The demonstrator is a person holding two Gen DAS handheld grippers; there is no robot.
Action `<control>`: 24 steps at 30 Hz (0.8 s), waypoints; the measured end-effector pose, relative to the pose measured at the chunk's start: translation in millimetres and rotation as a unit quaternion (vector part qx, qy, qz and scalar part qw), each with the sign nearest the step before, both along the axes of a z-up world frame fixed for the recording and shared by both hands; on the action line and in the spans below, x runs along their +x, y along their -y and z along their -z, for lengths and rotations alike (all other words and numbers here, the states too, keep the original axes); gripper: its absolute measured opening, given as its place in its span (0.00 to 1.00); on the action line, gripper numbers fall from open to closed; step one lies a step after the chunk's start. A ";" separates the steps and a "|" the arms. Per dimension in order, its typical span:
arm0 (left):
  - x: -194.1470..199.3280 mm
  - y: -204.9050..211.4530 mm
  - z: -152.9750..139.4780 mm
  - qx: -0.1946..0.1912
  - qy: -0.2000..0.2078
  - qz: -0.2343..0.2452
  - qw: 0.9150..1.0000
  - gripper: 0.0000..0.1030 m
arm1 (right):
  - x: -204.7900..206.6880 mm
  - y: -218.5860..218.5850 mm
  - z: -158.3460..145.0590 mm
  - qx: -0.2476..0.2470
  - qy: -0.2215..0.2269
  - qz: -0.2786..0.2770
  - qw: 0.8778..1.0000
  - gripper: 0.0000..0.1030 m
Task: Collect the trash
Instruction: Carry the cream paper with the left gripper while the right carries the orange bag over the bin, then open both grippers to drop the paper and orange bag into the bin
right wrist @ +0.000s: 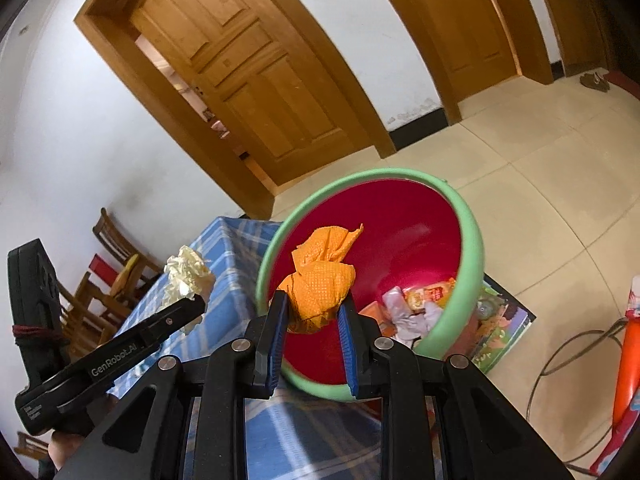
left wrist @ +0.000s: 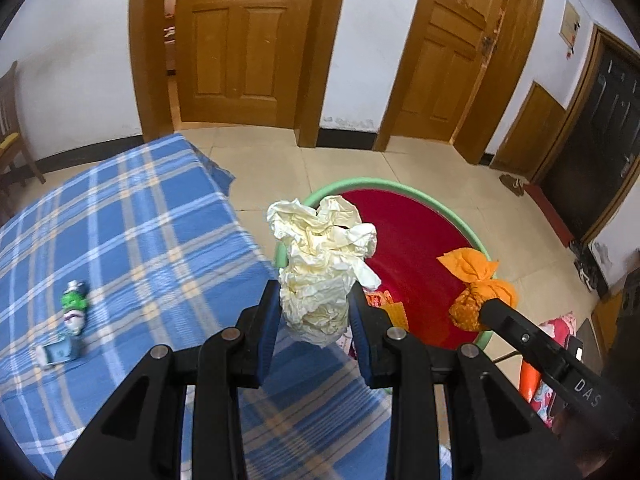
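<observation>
My left gripper [left wrist: 316, 304] is shut on a crumpled cream paper wad [left wrist: 324, 264], held above the table's edge beside the bin. My right gripper [right wrist: 314, 304] is shut on a crumpled orange napkin [right wrist: 320, 288], held over the bin's near rim. The bin [right wrist: 468, 248] is red inside with a green rim [left wrist: 360, 184] and stands on the floor by the table; wrappers [right wrist: 416, 308] lie at its bottom. In the left wrist view the orange napkin [left wrist: 476, 288] shows at the right. In the right wrist view the cream wad [right wrist: 188, 276] shows at the left. A crushed green-labelled bottle [left wrist: 74, 308] and a small blue carton [left wrist: 56, 354] lie on the table.
The table has a blue plaid cloth [left wrist: 160, 220]. Wooden chairs [right wrist: 116, 280] stand beyond it. A colourful mat [right wrist: 500, 332] lies under the bin. A cable [right wrist: 560, 344] and an orange object [right wrist: 628, 364] are on the tiled floor at right. Wooden doors [left wrist: 240, 40] line the wall.
</observation>
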State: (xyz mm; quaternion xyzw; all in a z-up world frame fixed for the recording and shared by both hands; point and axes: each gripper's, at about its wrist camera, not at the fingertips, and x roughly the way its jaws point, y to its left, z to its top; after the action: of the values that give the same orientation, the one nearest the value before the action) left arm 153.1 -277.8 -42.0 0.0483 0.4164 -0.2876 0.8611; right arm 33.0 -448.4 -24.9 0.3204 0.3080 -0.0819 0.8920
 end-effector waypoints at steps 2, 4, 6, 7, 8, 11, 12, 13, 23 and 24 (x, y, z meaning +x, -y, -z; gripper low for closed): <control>0.6 10.2 5.5 0.007 -0.003 0.008 1.000 0.32 | 0.8 4.7 5.5 0.005 -0.004 0.001 1.000 0.24; 0.6 17.6 10.7 0.014 -0.006 0.013 1.000 0.32 | 1.7 8.9 10.6 0.010 -0.007 0.003 1.000 0.24; 1.7 24.4 15.5 0.021 -0.009 0.018 1.000 0.32 | 2.9 10.3 13.7 0.012 -0.010 0.004 1.000 0.24; 2.5 26.5 17.9 0.024 -0.009 0.019 0.999 0.33 | 3.3 10.4 14.6 0.013 -0.011 0.004 1.000 0.25; 2.8 28.7 19.5 0.026 -0.010 0.019 0.999 0.33 | 4.2 10.7 16.3 0.014 -0.013 0.003 1.000 0.25; 4.5 33.4 24.0 0.029 -0.015 0.022 0.999 0.34 | 5.4 11.2 19.6 0.015 -0.016 0.002 1.000 0.27; 4.3 34.6 25.1 0.031 -0.016 0.023 0.999 0.34 | 5.4 11.4 20.2 0.014 -0.016 0.002 1.000 0.27; 4.8 35.1 25.4 0.031 -0.015 0.024 0.999 0.35 | 5.4 11.4 20.5 0.013 -0.016 0.003 1.000 0.28; 1.3 26.9 18.5 0.023 -0.009 0.014 1.000 0.50 | 4.3 10.3 20.3 0.018 -0.019 0.007 1.000 0.40; 1.1 24.5 17.1 0.021 -0.009 0.011 1.000 0.50 | 4.1 9.9 19.8 0.018 -0.019 0.007 1.000 0.40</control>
State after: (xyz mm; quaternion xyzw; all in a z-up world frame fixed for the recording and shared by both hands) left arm 154.2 -302.3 -59.1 0.0683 0.4295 -0.2888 0.8529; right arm 37.1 -458.2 -44.7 0.3372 0.3240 -0.0883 0.8795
